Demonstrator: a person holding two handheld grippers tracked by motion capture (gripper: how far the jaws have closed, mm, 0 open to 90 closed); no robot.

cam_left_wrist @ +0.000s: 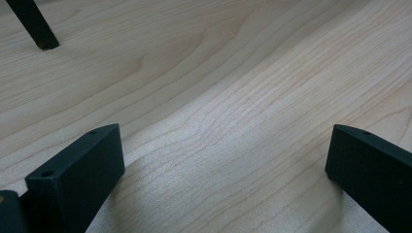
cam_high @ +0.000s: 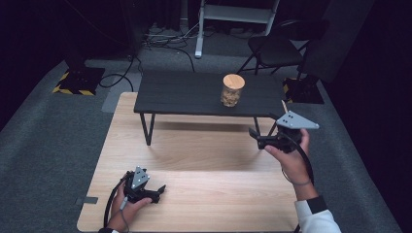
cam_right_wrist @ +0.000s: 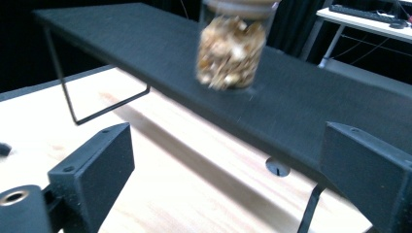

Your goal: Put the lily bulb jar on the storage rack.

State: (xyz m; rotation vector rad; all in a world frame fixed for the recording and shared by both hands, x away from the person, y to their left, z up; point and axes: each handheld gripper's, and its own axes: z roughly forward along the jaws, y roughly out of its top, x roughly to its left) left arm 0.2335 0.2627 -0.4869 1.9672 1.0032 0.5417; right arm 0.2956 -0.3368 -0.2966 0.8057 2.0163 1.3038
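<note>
**Around the light wooden desk**

The light wooden desk stands on grey carpet. Beyond the desk's far edge, black cables trail across the floor near a white metal frame. To the right of that frame stands a dark folding chair. Past the desk's far left corner sits a black base with yellow-and-black hazard striping; another like it lies past the far right corner.

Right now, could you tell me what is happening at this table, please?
A person holds a gripper in each hand. The right gripper is raised near the black shelf, jaws open and empty, facing a glass jar with a wooden lid that stands on the shelf. The left gripper rests low over the wooden table, open and holding nothing.
</note>
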